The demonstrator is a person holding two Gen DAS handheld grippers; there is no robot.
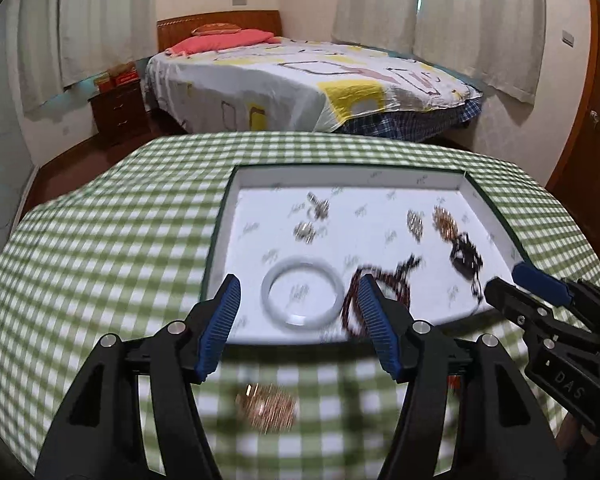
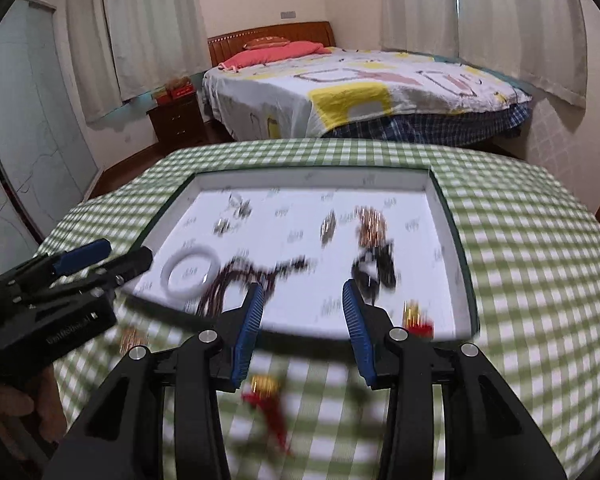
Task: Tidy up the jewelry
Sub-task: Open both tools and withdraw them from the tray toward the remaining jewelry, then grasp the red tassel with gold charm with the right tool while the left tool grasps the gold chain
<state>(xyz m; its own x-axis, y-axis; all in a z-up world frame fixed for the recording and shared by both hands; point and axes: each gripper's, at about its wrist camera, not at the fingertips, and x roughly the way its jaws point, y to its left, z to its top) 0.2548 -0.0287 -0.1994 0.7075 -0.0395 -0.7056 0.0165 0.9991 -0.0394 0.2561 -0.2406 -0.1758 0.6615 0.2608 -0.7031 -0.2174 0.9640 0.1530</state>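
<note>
Left gripper hovering spread, empty, with gold bracelet lying on checked tablecloth just below its fingers, short of white tray. Right gripper also hanging spread, empty, over red-and-gold tassel piece on cloth. Tray sitting ahead, already holding white bangle, dark bead strand, small pieces. Motion blur hiding bracelet's long axis. Nothing blocking descent; left looking nearer.

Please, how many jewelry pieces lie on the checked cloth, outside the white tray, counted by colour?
Gold piece: 1
Red and gold piece: 1
Total: 2 (the pictures are blurred, so smaller pieces could be missed)
</note>
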